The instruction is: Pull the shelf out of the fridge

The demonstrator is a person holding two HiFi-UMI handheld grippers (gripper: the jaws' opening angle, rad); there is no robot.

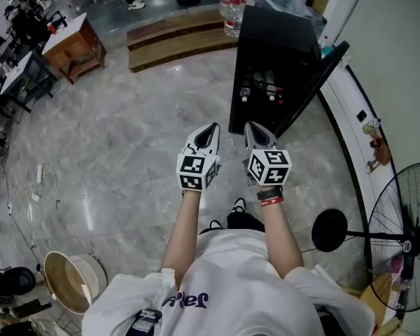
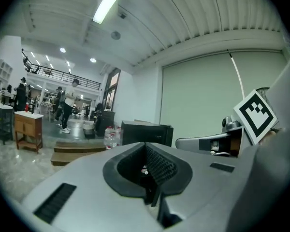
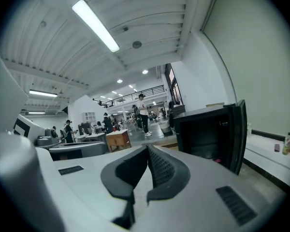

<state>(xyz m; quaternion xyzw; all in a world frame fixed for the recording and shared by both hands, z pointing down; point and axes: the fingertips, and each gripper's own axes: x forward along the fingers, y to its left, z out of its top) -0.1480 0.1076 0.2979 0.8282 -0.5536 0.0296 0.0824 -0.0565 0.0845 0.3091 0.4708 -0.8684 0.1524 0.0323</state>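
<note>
Nothing of the pull has begun, by my reckoning: the fridge [image 1: 271, 54] stands with its door [image 1: 313, 82] swung open, and the shelf must be inside that dark cavity, too dim to pick out. The left gripper [image 1: 210, 129] and right gripper [image 1: 253, 127] are both clenched on nothing, held side by side. The opening lies ahead of them, more in line with the right gripper, well apart from both. Reaching in and taking hold are all left to do
</note>
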